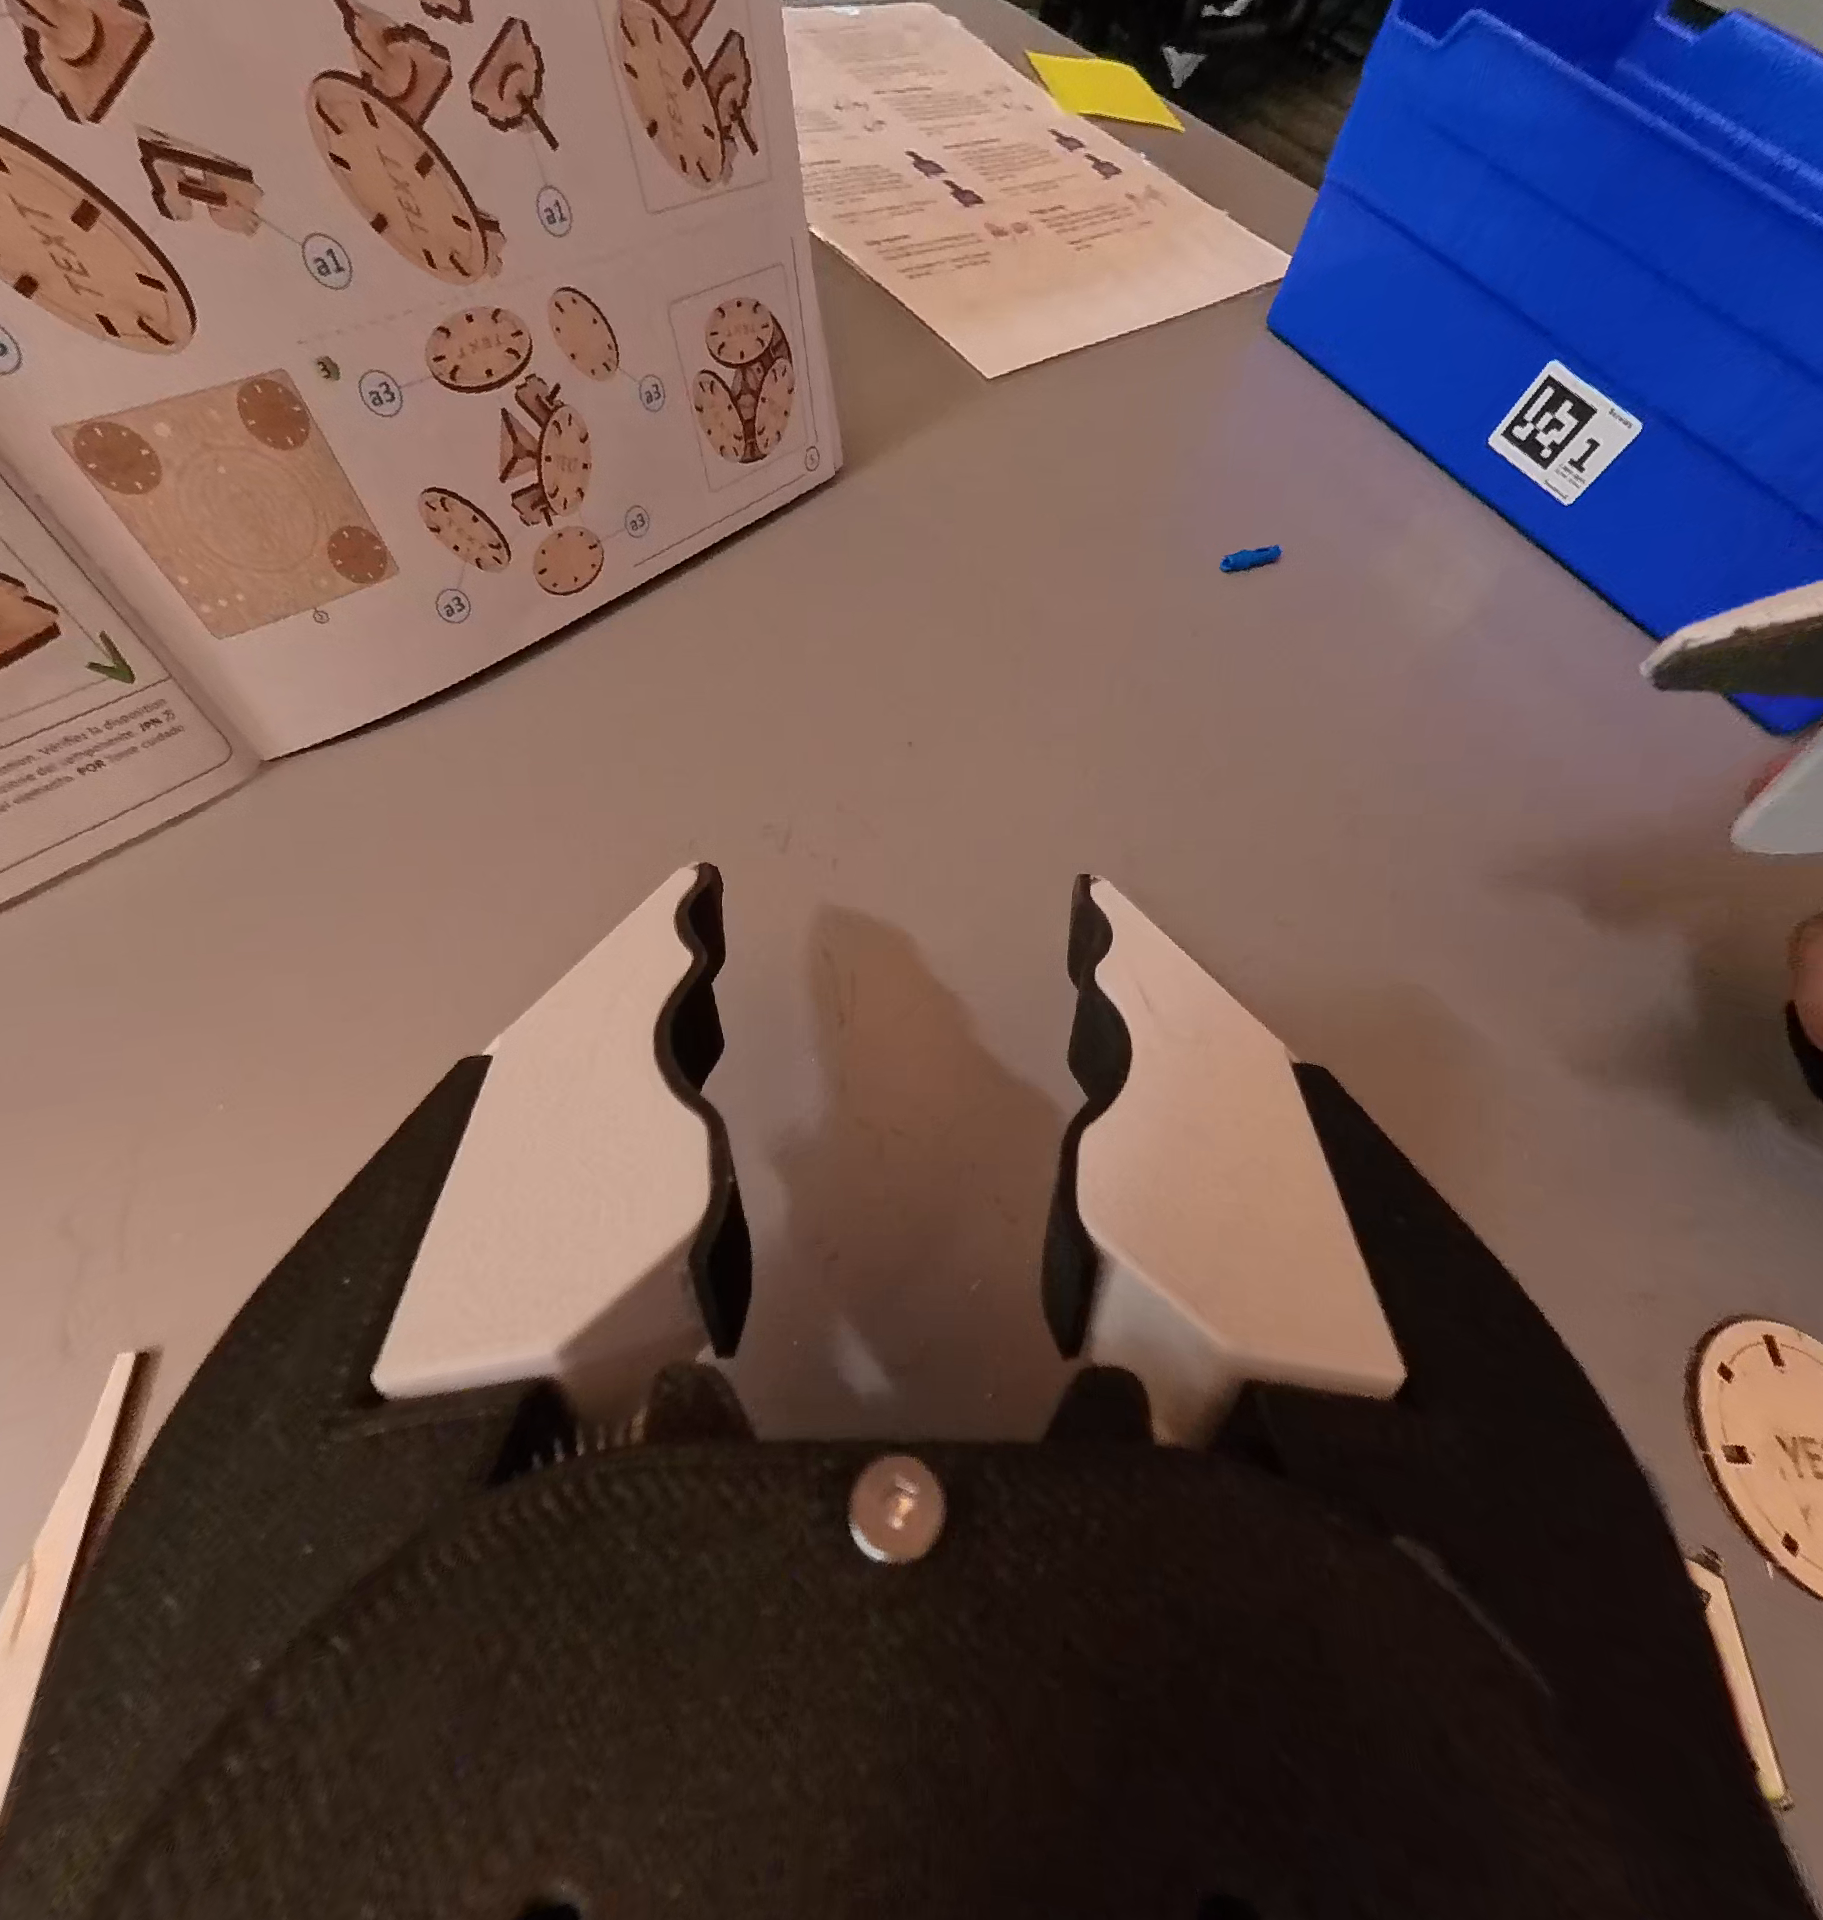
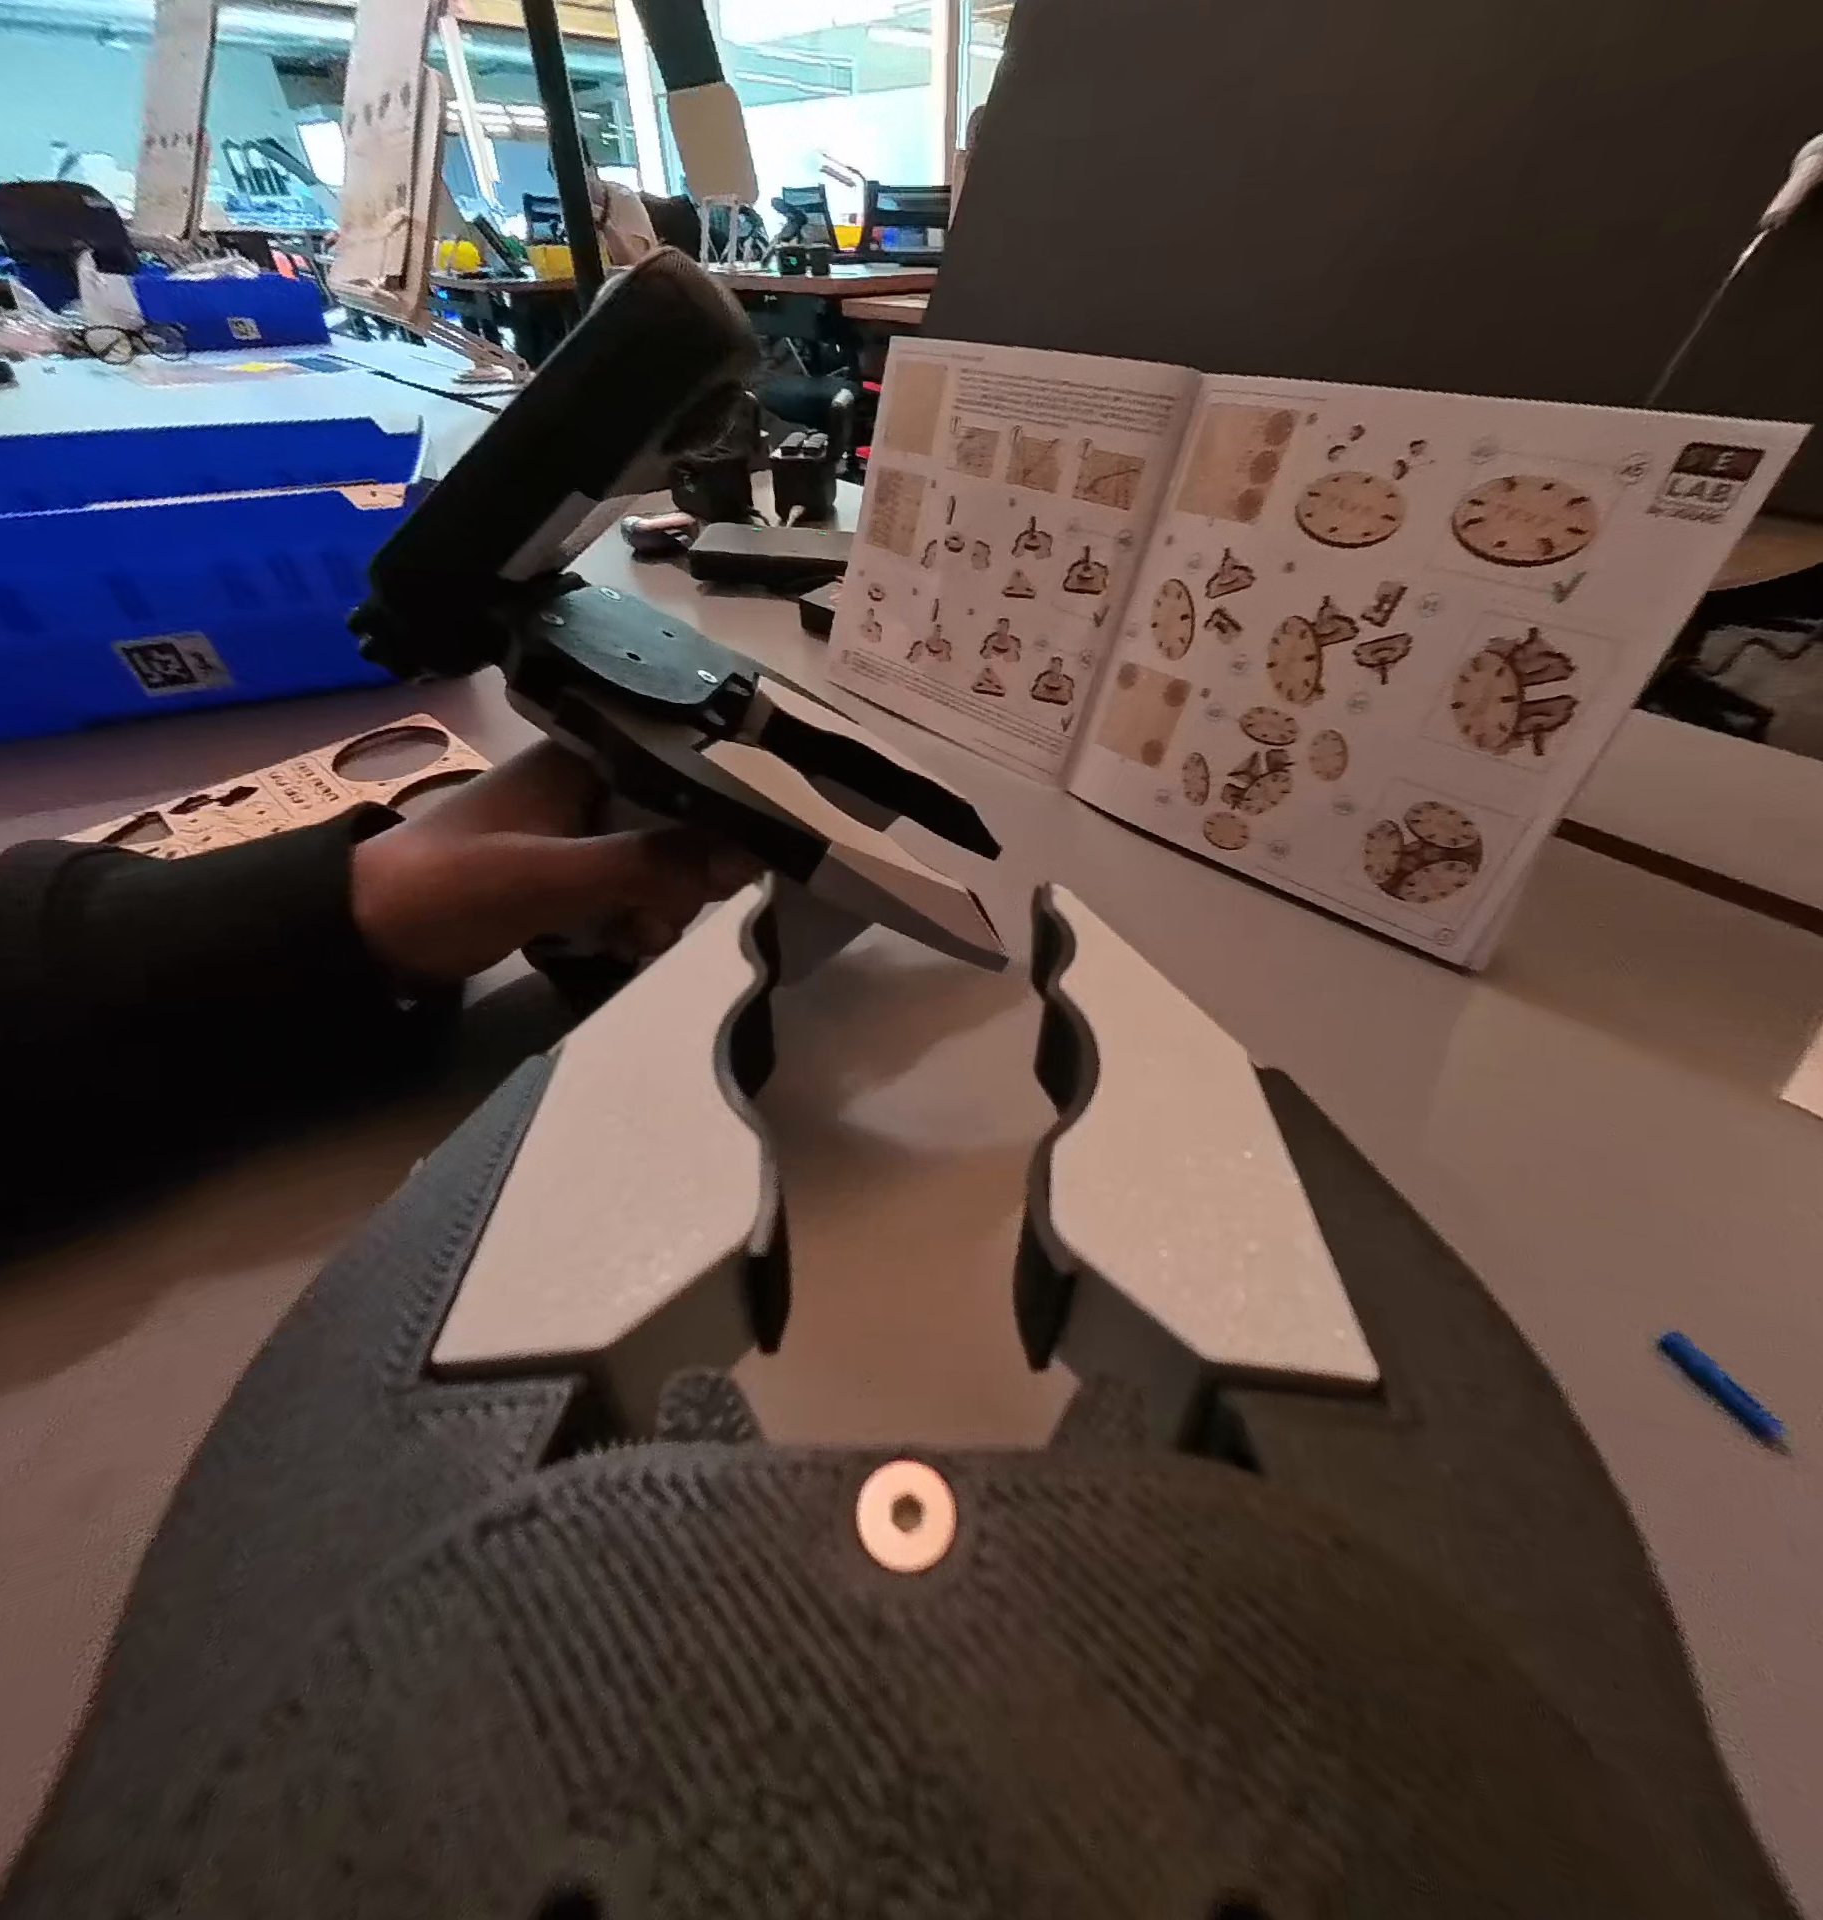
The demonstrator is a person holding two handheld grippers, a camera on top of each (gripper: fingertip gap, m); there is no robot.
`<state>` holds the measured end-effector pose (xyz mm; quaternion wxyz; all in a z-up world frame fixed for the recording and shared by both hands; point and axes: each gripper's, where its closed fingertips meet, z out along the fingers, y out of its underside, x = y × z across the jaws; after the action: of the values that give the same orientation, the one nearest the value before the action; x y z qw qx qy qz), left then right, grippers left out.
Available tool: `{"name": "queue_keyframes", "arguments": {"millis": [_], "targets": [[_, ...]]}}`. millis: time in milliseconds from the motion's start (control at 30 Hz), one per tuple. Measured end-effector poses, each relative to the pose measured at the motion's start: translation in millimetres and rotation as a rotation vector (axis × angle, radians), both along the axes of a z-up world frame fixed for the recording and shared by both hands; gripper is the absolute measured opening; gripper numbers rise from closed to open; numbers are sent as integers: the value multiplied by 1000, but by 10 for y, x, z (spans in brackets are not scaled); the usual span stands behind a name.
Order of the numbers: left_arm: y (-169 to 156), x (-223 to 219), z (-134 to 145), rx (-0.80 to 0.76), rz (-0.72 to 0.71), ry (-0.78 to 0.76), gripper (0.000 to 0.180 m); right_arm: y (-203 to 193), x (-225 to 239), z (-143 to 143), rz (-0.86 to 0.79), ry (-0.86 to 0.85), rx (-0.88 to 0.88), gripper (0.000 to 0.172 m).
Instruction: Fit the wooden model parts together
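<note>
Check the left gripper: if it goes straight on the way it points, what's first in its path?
Probably the bare grey table: the left gripper, fingers open and empty, tilts down toward it. Farther along that line stands the open instruction booklet, slightly left; depth is unclear.

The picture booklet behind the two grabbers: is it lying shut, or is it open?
Open. The booklet stands spread on the grey table, two illustrated pages facing out on either side of a centre fold.
</note>
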<state>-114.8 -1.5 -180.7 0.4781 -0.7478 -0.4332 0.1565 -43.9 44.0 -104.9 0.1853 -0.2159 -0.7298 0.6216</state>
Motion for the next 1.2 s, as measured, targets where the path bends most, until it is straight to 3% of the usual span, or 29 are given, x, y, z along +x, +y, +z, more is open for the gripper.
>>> {"name": "queue_keyframes", "arguments": {"millis": [467,1033,1200], "targets": [[79,35,-96,-130,-34,13,66,-27,56,9,17,2,-7,42],[91,39,-110,-158,-36,22,66,-21,57,15,5,18,-5,41],[93,41,-116,-161,-38,21,66,-164,175,-101,115,-66,-2,54]]}}
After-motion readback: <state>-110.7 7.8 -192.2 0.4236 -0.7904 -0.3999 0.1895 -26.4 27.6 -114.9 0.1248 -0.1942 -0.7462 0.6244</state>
